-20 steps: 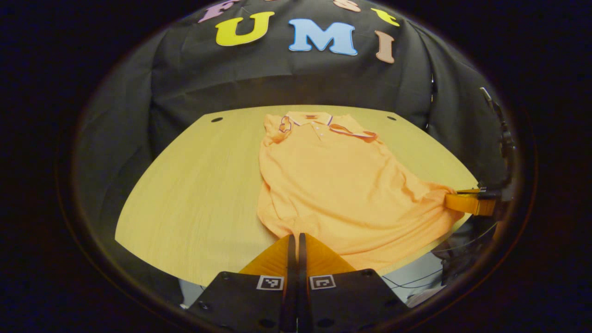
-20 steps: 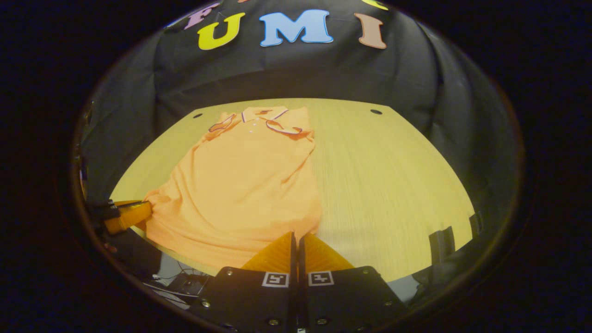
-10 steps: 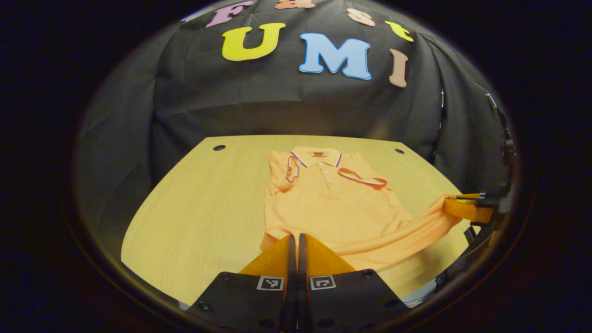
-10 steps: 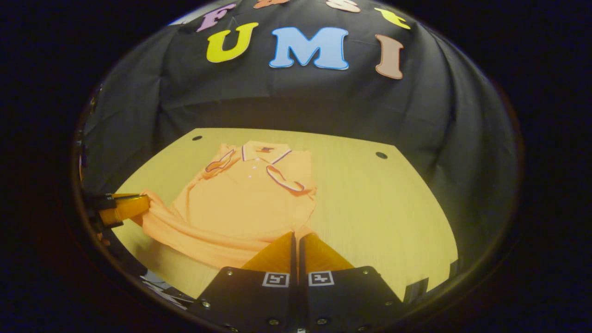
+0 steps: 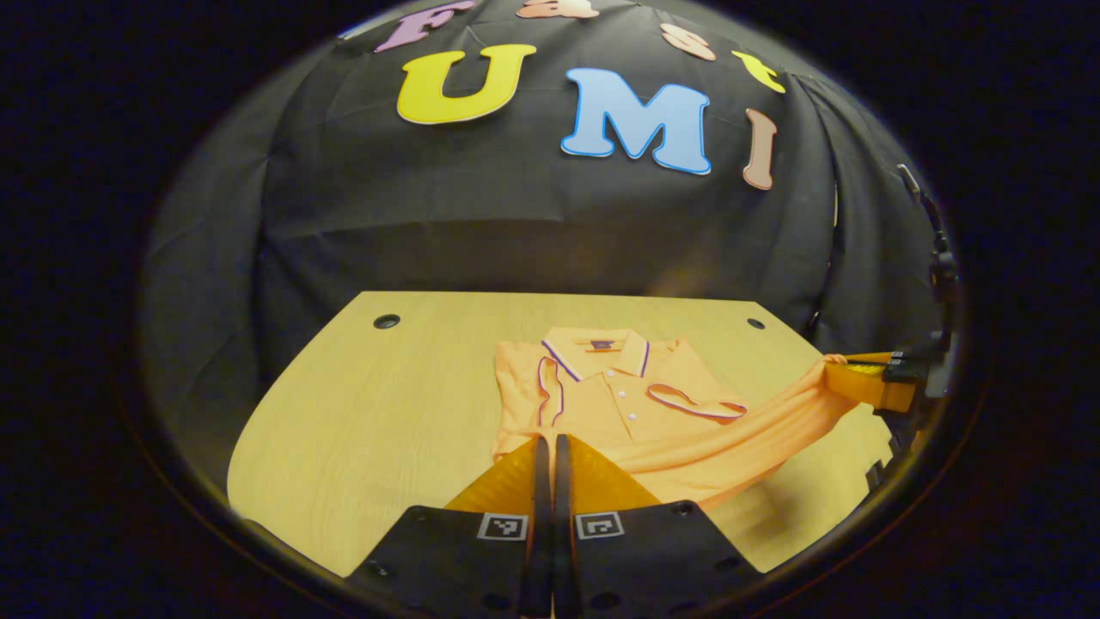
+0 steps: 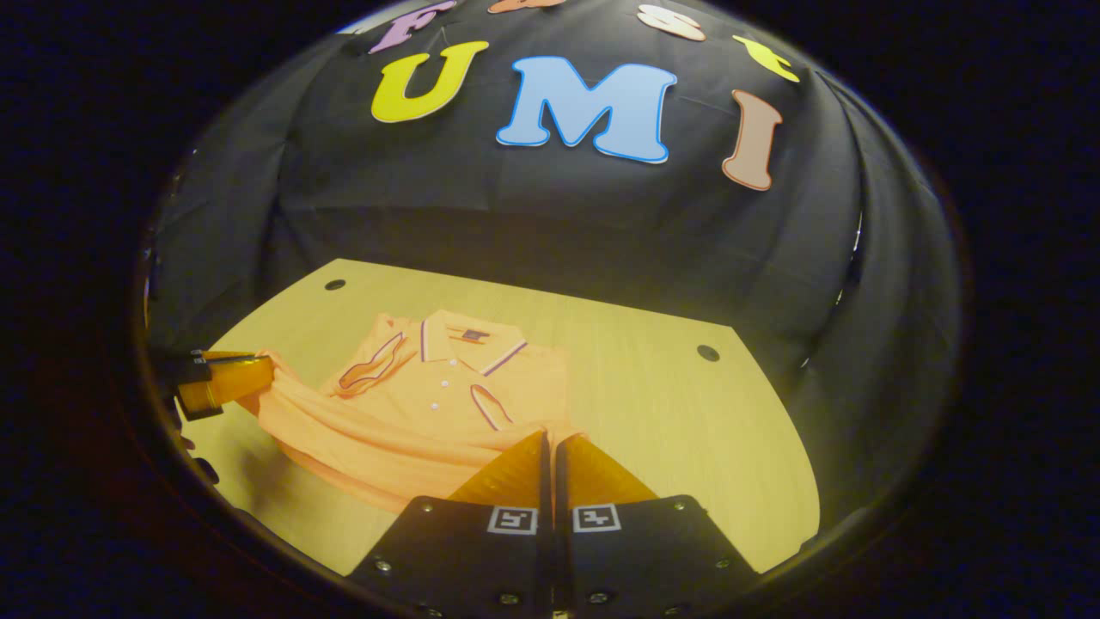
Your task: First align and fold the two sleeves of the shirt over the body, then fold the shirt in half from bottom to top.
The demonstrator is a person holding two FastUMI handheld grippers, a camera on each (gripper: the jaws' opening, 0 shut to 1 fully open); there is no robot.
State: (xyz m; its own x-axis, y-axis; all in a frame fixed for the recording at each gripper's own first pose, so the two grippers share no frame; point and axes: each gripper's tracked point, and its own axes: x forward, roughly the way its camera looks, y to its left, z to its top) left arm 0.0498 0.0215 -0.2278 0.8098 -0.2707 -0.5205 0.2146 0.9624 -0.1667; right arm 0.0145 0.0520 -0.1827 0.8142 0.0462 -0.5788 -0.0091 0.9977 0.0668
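Shirt [image 5: 627,404] lies on the wooden table [image 5: 378,413], its long axis running near to far, collar at the far end toward the booth wall. Both sleeves sit folded over the chest.

Left gripper [image 5: 546,456] has its fingers pressed together on the near left corner of the hem; cloth meets the fingertips there in the left gripper view. Right gripper [image 6: 546,451] likewise has its fingers closed on the near right corner of the hem in the right gripper view. In each view the opposite gripper appears at the edge, holding its corner raised above the table, with the hem stretched between the two as a sagging band.

Compared with half a second ago, both corners have travelled toward the collar. The visible stretch of the body between hem and collar is shorter, and the lifted hem now hangs just near of the folded sleeves. Bare table shows at the near edge where the lower part of the shirt lay one second ago.
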